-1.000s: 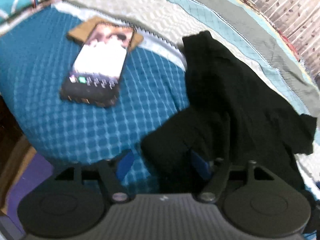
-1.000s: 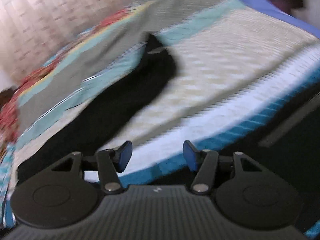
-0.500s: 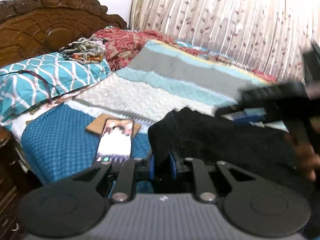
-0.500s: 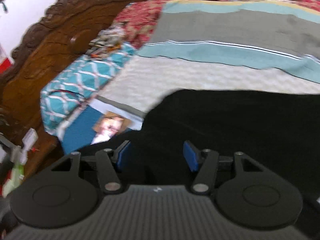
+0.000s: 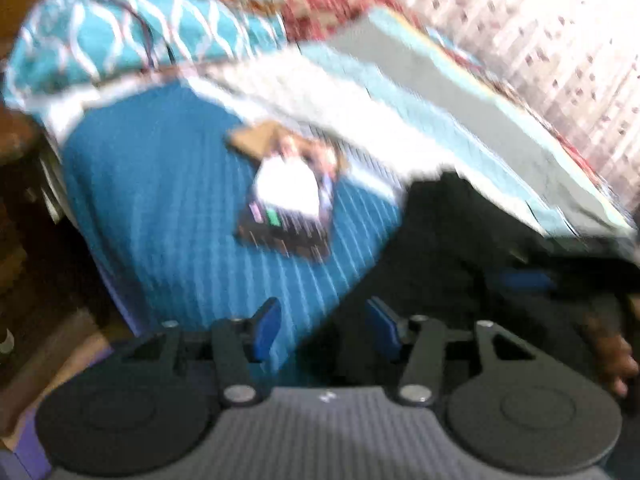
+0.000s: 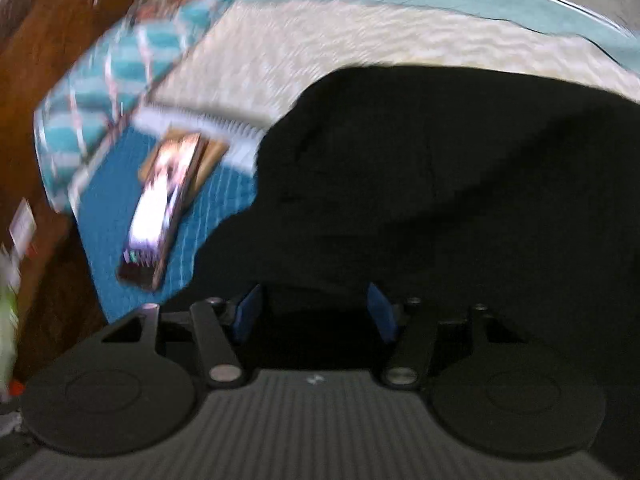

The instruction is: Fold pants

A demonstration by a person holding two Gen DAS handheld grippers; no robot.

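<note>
The black pants (image 5: 460, 240) lie on the bed, to the right in the blurred left wrist view, and fill the middle and right of the right wrist view (image 6: 440, 184). My left gripper (image 5: 326, 330) is open and empty at the pants' near left edge. My right gripper (image 6: 312, 312) is open, low over the pants' near edge, with dark cloth between and below the jaws. The other gripper's blue pad (image 5: 524, 280) and a hand (image 5: 608, 348) show at the right of the left wrist view.
A phone with a lit screen (image 5: 292, 208) lies on brown card on the blue quilt (image 5: 160, 200), left of the pants; it also shows in the right wrist view (image 6: 160, 208). A teal patterned pillow (image 5: 120, 36), wooden headboard (image 6: 52, 40) and curtain (image 5: 560, 40) lie beyond.
My left gripper, shut on the pants' edge half a second ago, has opened and let go. Both views have tipped down toward the bed. The right gripper stays open.
</note>
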